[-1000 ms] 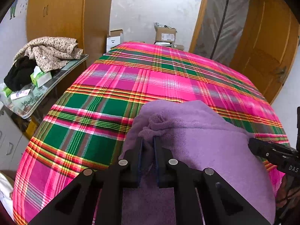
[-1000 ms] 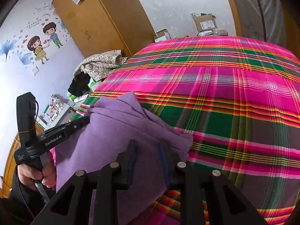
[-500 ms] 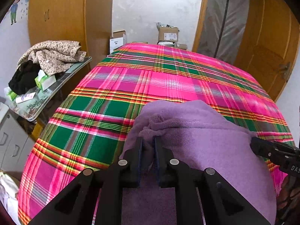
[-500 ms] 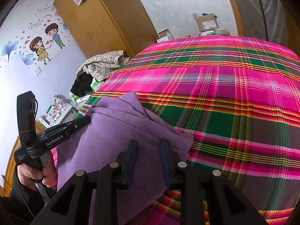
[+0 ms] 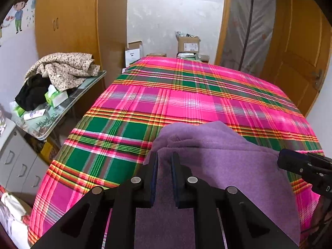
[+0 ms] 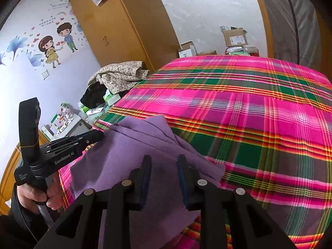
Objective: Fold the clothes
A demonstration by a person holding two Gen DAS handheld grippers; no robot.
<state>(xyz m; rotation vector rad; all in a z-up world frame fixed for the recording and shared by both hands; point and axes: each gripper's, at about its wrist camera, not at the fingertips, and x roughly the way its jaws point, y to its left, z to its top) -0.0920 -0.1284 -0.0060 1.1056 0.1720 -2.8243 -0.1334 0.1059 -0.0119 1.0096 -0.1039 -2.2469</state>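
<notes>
Left tongs (image 5: 164,158): jaws nearly closed, clamped on a bunched edge of the purple garment (image 5: 224,157). Right tongs (image 6: 164,161): jaws stand wider, with purple cloth lying between them; whether the pads press on it I cannot tell. In the right wrist view a hand (image 6: 34,195) grips the handle of the left tongs.

The garment, one piece, lies rumpled on the near part of the bed (image 5: 186,95), on its pink-and-green plaid cover. The rest of the bed beyond the garment is bare; nothing stands between the tongs and the cloth.

Left of the bed, one counter (image 5: 62,112) carries a heap of clothes (image 5: 62,68), floral over black, one tissue box (image 5: 56,96) and small items. Behind it stands one wardrobe (image 5: 68,16). At the far wall sit several cardboard boxes (image 5: 187,44), at least two. One wooden door (image 5: 298,47) stands at the right.
</notes>
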